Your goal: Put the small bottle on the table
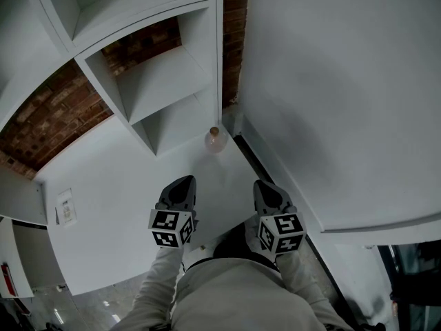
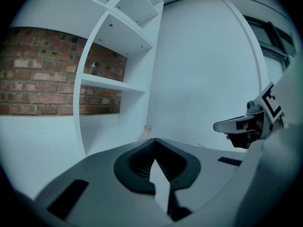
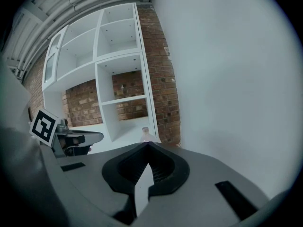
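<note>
The small bottle point(image 1: 215, 140) is seen standing upright on the white table point(image 1: 117, 185), at about 12 o'clock from both grippers and well apart from them. It is just beside the foot of the white shelf unit point(image 1: 158, 81), which is placed at 11 o'clock. The left gripper point(image 1: 182, 185) is held over the table with its jaws pressed together, and nothing is gripped between them. The right gripper point(image 1: 264, 186) is held at 3 o'clock of the left one, its jaws likewise closed and empty. A brick wall point(image 1: 41, 116) is shown behind the shelves, and a plain white wall point(image 1: 331, 81) is found at 2 o'clock.
</note>
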`<action>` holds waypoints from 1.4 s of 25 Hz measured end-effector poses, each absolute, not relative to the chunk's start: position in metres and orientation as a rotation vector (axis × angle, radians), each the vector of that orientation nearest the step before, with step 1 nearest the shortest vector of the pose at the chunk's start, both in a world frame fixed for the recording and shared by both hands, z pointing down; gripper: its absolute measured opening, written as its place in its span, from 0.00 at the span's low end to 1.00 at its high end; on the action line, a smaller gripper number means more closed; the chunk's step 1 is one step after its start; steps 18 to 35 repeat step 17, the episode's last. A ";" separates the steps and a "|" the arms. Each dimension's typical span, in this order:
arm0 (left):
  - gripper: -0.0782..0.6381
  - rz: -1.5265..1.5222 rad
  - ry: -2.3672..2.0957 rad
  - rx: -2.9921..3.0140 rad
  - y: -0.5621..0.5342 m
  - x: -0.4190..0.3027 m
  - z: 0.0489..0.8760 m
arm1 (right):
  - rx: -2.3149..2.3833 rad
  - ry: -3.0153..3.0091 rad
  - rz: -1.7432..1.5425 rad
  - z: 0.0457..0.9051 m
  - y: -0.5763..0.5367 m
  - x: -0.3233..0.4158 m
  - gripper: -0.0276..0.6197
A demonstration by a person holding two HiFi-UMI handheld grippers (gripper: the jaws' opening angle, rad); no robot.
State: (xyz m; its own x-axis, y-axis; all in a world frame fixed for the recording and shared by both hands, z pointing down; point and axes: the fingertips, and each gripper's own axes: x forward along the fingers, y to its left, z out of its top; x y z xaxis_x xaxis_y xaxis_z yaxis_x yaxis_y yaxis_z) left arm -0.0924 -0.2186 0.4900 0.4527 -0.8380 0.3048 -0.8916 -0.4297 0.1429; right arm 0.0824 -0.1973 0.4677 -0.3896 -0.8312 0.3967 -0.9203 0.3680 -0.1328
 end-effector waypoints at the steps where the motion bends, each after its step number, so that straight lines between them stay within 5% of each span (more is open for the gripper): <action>1: 0.13 0.272 -1.483 2.421 -0.219 -0.092 0.491 | 1.554 -2.371 0.493 0.468 -0.197 0.083 0.09; 35: 0.13 0.279 -1.487 2.399 -0.225 -0.085 0.493 | 1.518 -2.385 0.506 0.471 -0.198 0.082 0.09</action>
